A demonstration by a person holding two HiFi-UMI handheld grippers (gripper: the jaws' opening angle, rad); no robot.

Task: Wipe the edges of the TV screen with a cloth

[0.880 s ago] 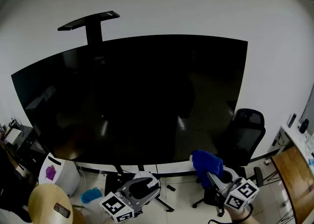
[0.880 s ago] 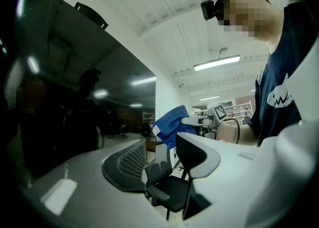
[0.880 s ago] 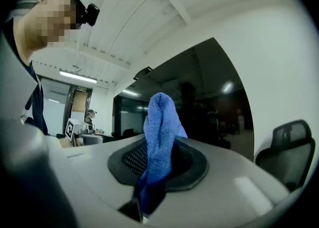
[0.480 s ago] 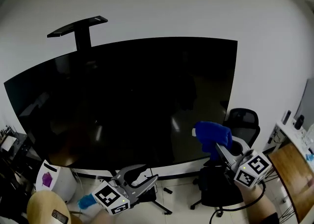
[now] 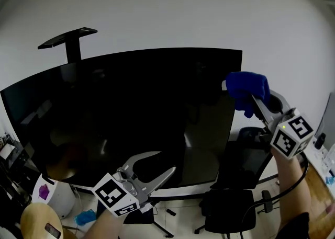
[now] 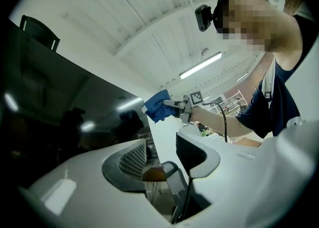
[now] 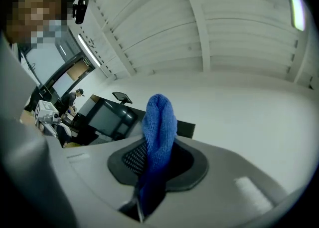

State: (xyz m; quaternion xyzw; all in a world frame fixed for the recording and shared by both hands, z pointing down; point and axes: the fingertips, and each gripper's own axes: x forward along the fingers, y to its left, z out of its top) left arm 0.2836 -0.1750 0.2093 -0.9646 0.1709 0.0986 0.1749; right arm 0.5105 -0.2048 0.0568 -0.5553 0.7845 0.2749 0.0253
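One blue cloth (image 5: pixel 245 87) (knit, bunched) pinched in right tongs (image 5: pixel 252 101); left tongs (image 5: pixel 165 162) spread, empty.

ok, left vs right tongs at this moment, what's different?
Grip: the right tongs are shut on the blue cloth; the left tongs stand open with nothing between them.
Place: the right tongs are high, beside the TV's upper right corner; the left tongs sit low, in front of its bottom edge.
Shared: both point up toward the TV.
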